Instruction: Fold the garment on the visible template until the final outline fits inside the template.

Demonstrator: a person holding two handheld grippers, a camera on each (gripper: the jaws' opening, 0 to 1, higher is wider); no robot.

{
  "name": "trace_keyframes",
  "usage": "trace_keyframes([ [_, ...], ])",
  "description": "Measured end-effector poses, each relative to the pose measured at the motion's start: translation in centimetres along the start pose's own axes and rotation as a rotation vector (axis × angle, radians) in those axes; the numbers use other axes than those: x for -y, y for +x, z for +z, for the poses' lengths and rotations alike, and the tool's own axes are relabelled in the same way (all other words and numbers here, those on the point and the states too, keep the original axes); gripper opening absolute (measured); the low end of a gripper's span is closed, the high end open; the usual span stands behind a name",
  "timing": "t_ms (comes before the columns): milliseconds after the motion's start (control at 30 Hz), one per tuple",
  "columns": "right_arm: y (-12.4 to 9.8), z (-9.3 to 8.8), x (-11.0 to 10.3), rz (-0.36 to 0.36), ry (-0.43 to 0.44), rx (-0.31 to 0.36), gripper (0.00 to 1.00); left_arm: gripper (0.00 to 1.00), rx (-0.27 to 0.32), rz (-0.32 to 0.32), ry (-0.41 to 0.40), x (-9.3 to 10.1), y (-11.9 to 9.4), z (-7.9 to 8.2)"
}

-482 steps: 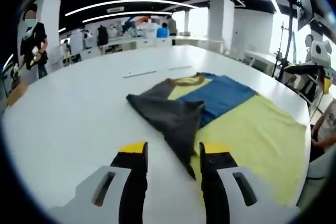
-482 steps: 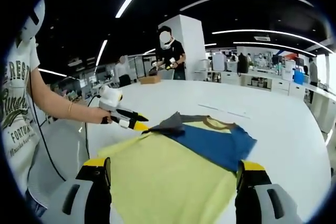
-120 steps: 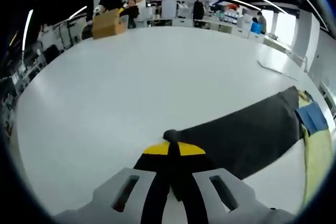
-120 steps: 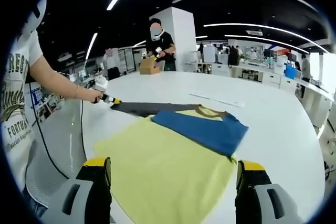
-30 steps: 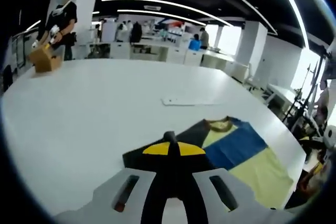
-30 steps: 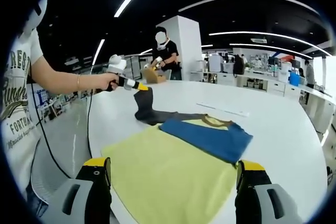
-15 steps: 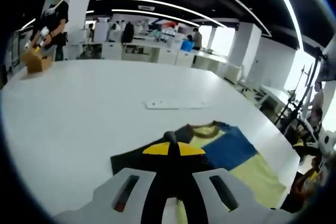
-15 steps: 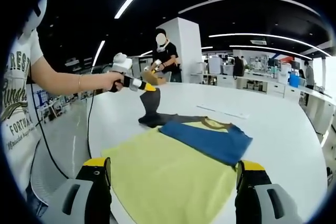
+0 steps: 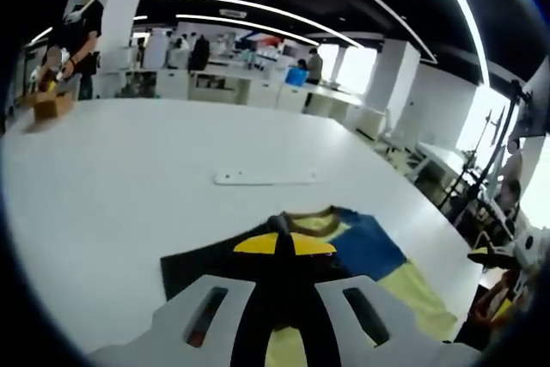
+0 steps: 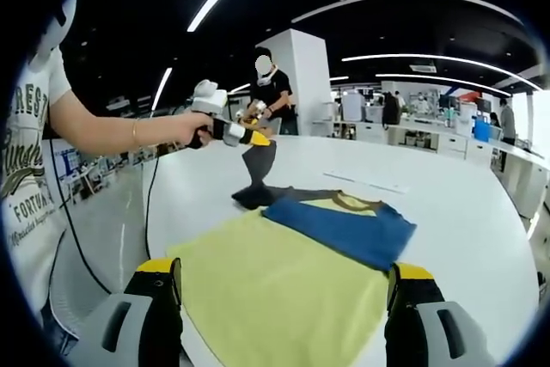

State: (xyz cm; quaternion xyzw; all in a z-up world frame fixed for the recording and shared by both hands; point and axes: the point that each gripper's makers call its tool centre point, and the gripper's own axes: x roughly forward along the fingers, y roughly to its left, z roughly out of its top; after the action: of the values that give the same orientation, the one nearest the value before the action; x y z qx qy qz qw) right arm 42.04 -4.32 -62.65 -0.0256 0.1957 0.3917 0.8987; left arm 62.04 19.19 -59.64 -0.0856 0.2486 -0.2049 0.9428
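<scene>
Garment (image 10: 301, 264) on table (image 10: 464, 212), L tool (image 10: 258, 137) lifting grey sleeve (image 10: 258, 169)

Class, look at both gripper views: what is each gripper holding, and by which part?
The left gripper is shut on the garment's dark sleeve, gripping its end. The right gripper is open, holding nothing.

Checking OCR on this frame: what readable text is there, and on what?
"REST" over "FORTUN", cut off by the view's edge, with a script word between them too blurred to read: printed on the person's white shirt, right gripper view.
No readable text on the garment, table or grippers.
</scene>
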Motion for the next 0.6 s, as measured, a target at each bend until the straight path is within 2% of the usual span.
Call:
trace_keyframes([
  [600, 0.3, -0.2, 0.1, -0.003, 0.013, 0.003, 0.99, 0.0, -0.019, -0.101, -0.012, 5.3, 3.0, 0.1],
])
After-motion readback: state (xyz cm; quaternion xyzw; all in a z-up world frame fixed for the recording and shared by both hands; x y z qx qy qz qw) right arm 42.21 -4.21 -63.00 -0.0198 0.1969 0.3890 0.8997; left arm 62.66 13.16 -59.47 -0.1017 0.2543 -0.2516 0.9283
